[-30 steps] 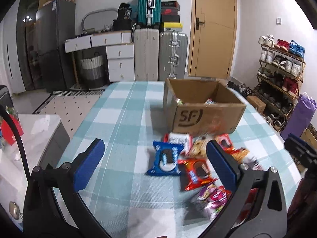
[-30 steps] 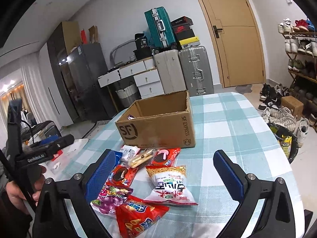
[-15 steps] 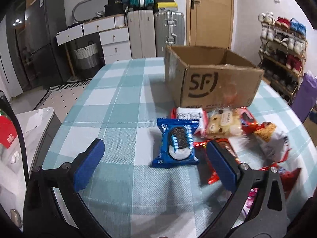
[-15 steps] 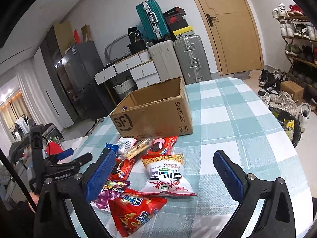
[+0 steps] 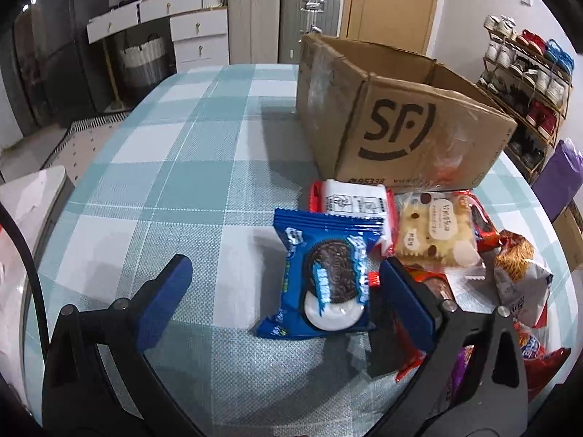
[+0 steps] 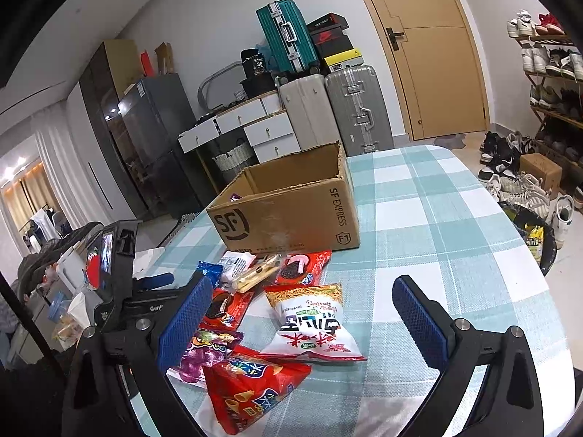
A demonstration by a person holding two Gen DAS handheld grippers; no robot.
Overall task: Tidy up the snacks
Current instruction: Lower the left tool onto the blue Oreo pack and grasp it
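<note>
Progress check on the snack sorting: honestly I'm barely into it. The cardboard box (image 5: 397, 123) sits on the table (image 5: 182, 167) straight ahead of my left gripper (image 5: 280, 287), and almost everything is lying loose on the cloth in front of it. From the right wrist view I can just make out a scrap of purple wrapper (image 6: 235, 196) inside the box, so maybe one thing is in there, but I can't see the bottom, so don't quote me.

Left gripper is spread wide and holding nothing. The blue cookie pack (image 5: 322, 275) lies flat between its fingers, closer to the right finger, which looks like it's just beside or brushing the pack's edge. That's my pick for the next grab, I'd guess. Just past it are the white-backed packet (image 5: 355, 202) and the pale biscuit bag (image 5: 435, 233), both up against the foot of the box.

Right gripper (image 6: 302, 313) is also wide apart and empty, hovering over the rest of the pile: the noodle snack bag (image 6: 313, 322) between its fingers, the red chips bag (image 6: 247, 388) nearer me, a purple candy bag (image 6: 206, 353) by the left finger, and a couple of red cookie packs (image 6: 302, 267) further out toward the box.

So roughly eight or nine packs left to go.
</note>
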